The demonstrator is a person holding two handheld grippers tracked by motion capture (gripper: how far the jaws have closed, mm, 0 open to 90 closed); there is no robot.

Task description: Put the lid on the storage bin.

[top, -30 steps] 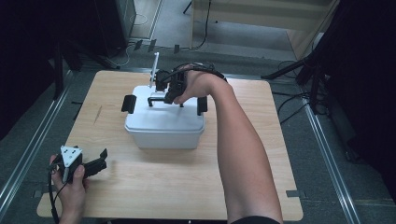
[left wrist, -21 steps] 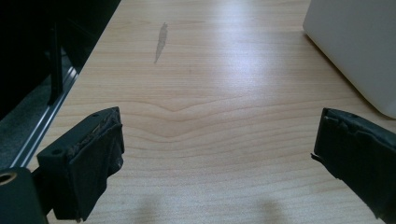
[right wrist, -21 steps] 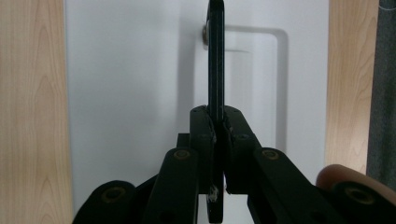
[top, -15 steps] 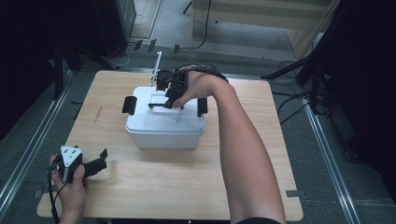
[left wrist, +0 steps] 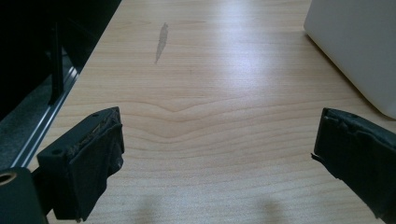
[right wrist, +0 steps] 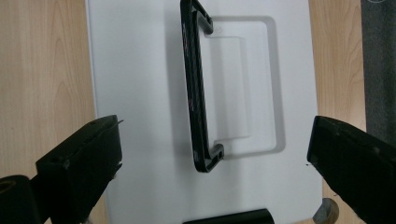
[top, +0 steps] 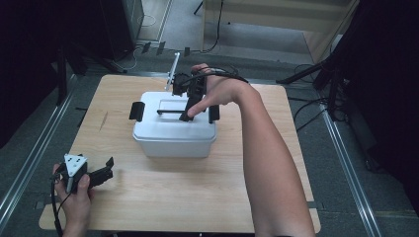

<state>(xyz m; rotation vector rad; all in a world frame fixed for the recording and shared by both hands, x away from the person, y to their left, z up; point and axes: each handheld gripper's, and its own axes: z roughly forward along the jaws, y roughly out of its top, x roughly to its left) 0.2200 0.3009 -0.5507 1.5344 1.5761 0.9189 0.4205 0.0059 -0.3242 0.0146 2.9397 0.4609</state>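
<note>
A white lidded box stands mid-table with black side latches. Its thin black handle stands raised over the lid. My right gripper hangs over the lid, pointing down. In the right gripper view its jaws have just been opening and now stand wide; the right gripper straddles the handle without touching it, above the lid. At the table's front left corner my left gripper rests low, open. In its own view the left gripper has bare wood between the jaws.
A white rod leans at the table's back edge behind the box. The box's corner shows at the right of the left gripper view. A grey streak marks the wood. Metal rails run along both sides of the table.
My right gripper's jaws have let go of the black handle and spread wide; the handle stays upright. The left hand and the box have not moved.
</note>
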